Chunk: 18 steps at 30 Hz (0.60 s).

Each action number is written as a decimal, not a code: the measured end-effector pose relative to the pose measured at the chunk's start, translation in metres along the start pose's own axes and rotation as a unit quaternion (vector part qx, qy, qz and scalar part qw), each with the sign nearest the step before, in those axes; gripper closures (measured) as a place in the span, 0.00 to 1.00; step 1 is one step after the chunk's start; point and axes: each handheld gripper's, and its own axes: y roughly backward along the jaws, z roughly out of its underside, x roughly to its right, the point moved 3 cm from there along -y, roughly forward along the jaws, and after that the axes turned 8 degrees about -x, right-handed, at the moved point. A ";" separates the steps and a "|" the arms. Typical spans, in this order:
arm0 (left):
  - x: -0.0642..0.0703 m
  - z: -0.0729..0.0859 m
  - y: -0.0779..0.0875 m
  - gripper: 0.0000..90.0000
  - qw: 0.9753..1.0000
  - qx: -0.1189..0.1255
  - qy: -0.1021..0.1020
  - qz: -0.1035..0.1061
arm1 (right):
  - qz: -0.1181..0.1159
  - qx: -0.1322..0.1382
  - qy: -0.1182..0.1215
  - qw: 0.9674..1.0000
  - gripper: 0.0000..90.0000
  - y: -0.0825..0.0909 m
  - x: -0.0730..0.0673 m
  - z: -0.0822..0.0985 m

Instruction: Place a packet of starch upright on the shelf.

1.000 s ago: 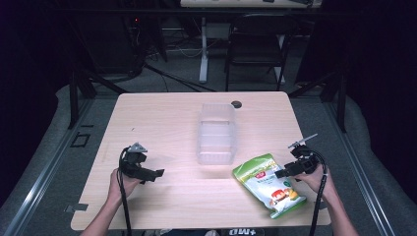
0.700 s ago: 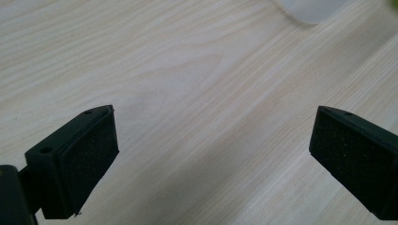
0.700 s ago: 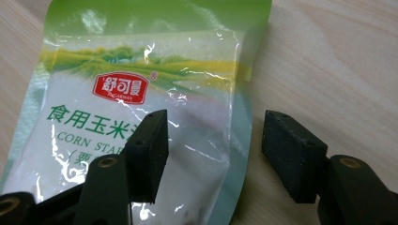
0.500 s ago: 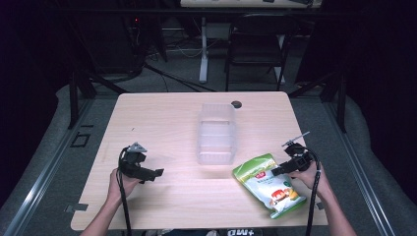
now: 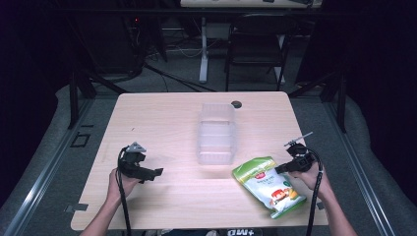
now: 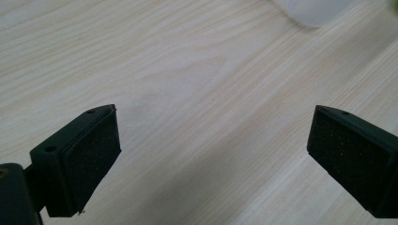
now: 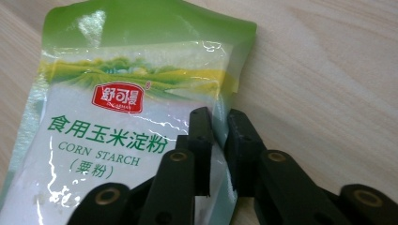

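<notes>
A green and white bag of corn starch (image 5: 268, 184) lies flat on the wooden table (image 5: 162, 123) at the front right. My right gripper (image 5: 283, 169) is at the bag's right edge. In the right gripper view the bag (image 7: 117, 108) lies left of and under my right gripper (image 7: 219, 125), whose jaws are shut on the bag's side seam with only a thin gap between them. My left gripper (image 5: 153, 173) hovers low over the front left of the table. Its jaws stand wide apart over bare wood in the left gripper view (image 6: 211, 140), holding nothing.
A clear plastic container (image 5: 216, 132) stands in the middle of the table, and its corner (image 6: 314, 9) shows at the top of the left gripper view. A dark cable hole (image 5: 236, 104) sits behind it. A chair (image 5: 255, 44) and a table leg (image 5: 202, 54) stand beyond the far edge.
My right gripper has slid a little left onto the bag's right edge and closed on it. The left gripper and the bag have stayed where they were.
</notes>
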 end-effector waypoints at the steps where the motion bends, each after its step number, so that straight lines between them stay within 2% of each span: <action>1: 0.000 0.000 0.000 0.03 1.000 0.000 0.000 0.000 | 0.000 0.000 0.000 1.000 0.92 0.000 0.000 0.000; 2: 0.000 0.000 0.000 0.03 1.000 0.000 0.000 0.000 | -0.001 0.001 0.001 1.000 0.95 0.000 0.001 0.001; 6: 0.000 0.000 0.000 0.03 1.000 0.004 0.000 -0.001 | 0.004 0.006 -0.004 1.000 0.98 0.000 -0.002 0.001; 8: 0.000 0.000 0.000 0.03 1.000 0.000 -0.001 0.002 | 0.006 -0.003 0.004 1.000 0.98 0.001 -0.002 0.001; 9: 0.000 0.000 0.000 0.03 1.000 0.001 0.001 -0.001 | 0.007 0.004 0.000 1.000 0.99 0.000 -0.003 0.001; 10: 0.000 0.001 0.000 0.03 1.000 0.002 0.001 -0.001 | 0.019 0.007 -0.004 1.000 0.99 0.001 -0.005 0.001; 13: 0.000 0.001 0.000 0.03 1.000 0.003 0.002 0.000 | 0.028 0.003 -0.004 1.000 0.99 0.003 -0.004 0.002; 14: 0.000 0.001 0.001 0.03 1.000 0.001 -0.001 0.001 | 0.031 0.022 -0.023 0.999 0.99 0.002 -0.005 0.002; 15: 0.000 0.001 0.001 0.03 1.000 0.001 -0.002 0.001 | 0.039 0.020 -0.036 0.998 0.99 0.004 -0.004 0.005; 16: 0.000 0.001 0.001 0.03 1.000 0.004 -0.001 -0.001 | 0.038 0.012 -0.035 0.999 0.99 0.006 -0.002 0.007; 18: 0.000 0.001 0.001 0.03 1.000 0.000 0.000 0.000 | 0.028 0.015 -0.034 0.999 0.95 0.006 0.001 0.008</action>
